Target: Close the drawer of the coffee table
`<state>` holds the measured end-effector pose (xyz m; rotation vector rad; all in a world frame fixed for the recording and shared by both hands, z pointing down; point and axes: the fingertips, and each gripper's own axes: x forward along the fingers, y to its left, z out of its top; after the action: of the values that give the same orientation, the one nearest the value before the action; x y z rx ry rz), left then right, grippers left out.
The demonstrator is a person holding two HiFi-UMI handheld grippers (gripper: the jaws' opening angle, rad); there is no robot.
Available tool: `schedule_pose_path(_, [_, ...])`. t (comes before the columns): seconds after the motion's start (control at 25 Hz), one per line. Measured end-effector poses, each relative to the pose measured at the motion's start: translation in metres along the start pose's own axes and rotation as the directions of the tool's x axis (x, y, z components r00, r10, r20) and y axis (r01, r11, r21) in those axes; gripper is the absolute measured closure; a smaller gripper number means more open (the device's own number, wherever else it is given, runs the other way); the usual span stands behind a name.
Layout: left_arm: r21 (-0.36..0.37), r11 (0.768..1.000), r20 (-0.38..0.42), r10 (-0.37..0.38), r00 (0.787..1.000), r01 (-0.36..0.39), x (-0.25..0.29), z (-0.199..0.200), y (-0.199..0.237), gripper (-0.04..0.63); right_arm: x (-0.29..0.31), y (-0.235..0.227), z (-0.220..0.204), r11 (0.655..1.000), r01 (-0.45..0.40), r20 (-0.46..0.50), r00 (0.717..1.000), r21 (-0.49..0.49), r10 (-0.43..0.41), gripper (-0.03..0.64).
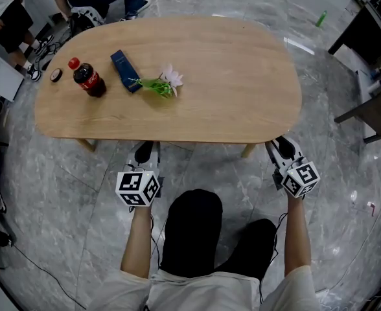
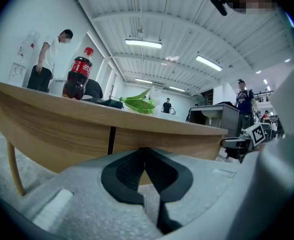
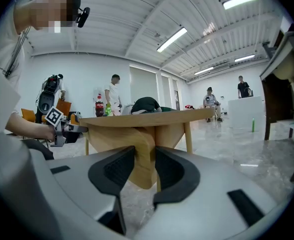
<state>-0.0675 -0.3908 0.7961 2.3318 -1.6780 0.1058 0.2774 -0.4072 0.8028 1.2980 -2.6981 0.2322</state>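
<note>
The oval wooden coffee table point(image 1: 242, 96) fills the middle of the head view. My left gripper point(image 1: 144, 153) points at its near edge, left of centre, with its tip under the rim. In the left gripper view its pads point(image 2: 144, 151) are shut and empty just in front of the wooden front panel point(image 2: 62, 134), which has a dark vertical seam point(image 2: 111, 140). No drawer juts out in the head view. My right gripper point(image 1: 284, 148) sits at the table's near right corner. Its jaws point(image 3: 145, 169) are open by a narrow gap, and the table's wooden underside point(image 3: 142, 134) shows through it.
On the tabletop stand a cola bottle point(image 1: 90, 80), a blue box point(image 1: 126, 70) and a flower with green leaves point(image 1: 161, 83). People stand beyond the far left corner. Dark furniture point(image 1: 372, 109) stands at the right. A green bottle point(image 1: 321, 18) is on the marble floor.
</note>
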Motion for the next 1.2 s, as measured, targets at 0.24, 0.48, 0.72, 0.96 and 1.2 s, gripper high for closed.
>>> schedule_pose_path(0.24, [-0.013, 1.0, -0.02, 0.007, 1.0, -0.008, 0.003, 0.0, 0.0, 0.585, 0.0, -0.002, 0.0, 0.999, 0.029, 0.004, 1.0, 0.028, -0.029, 0.479])
schedule_pose_path(0.48, [-0.01, 1.0, -0.022, -0.008, 1.0, 0.008, -0.013, 0.004, -0.001, 0.586, -0.012, 0.002, -0.008, 0.988, 0.121, 0.001, 0.993, 0.092, -0.121, 0.503])
schedule_pose_path(0.72, [0.113, 0.994, -0.035, 0.013, 0.999, -0.008, -0.07, 0.031, 0.016, 0.585, -0.013, 0.031, -0.024, 0.983, 0.094, -0.018, 0.996, 0.156, -0.092, 0.503])
schedule_pose_path(0.96, [0.113, 0.99, -0.11, 0.091, 0.99, -0.078, -0.14, 0.053, 0.018, 0.586, 0.0, 0.111, -0.027, 0.983, -0.012, -0.105, 0.994, 0.181, 0.032, 0.503])
schedule_pose_path(1.2, [0.082, 0.995, -0.189, 0.075, 0.979, -0.061, -0.198, 0.097, -0.025, 0.586, -0.029, 0.187, 0.005, 0.97, -0.085, -0.178, 0.976, 0.226, 0.127, 0.51])
